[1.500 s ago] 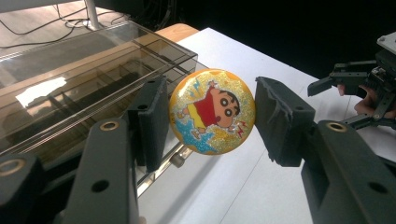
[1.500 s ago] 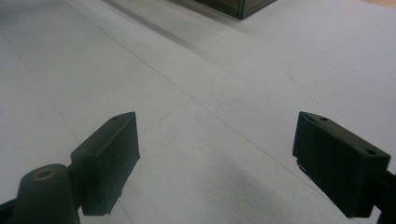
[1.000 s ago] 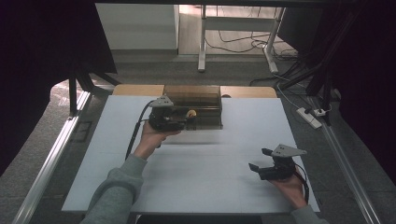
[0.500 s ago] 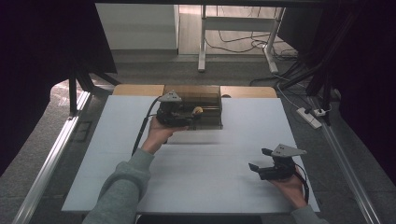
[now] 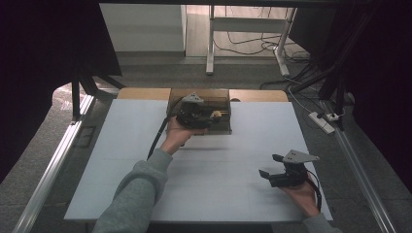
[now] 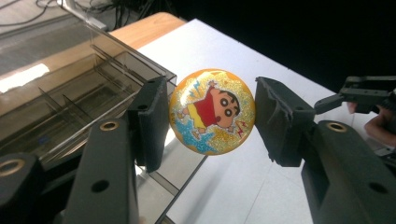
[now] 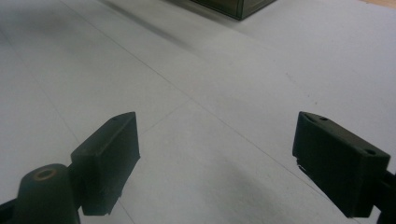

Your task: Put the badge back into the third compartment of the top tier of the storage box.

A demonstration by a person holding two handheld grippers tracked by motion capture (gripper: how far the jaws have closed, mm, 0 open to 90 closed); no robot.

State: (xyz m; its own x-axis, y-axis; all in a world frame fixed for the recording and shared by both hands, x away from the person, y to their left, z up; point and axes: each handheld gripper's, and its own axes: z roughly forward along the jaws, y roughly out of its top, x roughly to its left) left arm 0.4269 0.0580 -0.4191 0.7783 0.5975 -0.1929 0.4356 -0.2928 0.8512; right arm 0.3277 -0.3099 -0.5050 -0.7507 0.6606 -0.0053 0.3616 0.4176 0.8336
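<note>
Both fingers (image 6: pixel 149 121) of my left gripper (image 6: pixel 210 116) flank a round glittery cartoon badge (image 6: pixel 212 112); one touches its edge, the other stands just off it (so I cannot tell whether it is truly clamped); it hangs just beside the near corner of the smoky clear divider box (image 6: pixel 70 93) at the far edge of the white table (image 5: pixel 233 170); my right gripper (image 7: pixel 229 158) hovers over bare tabletop near the right front, well apart, jaws spread wide and empty.
</note>
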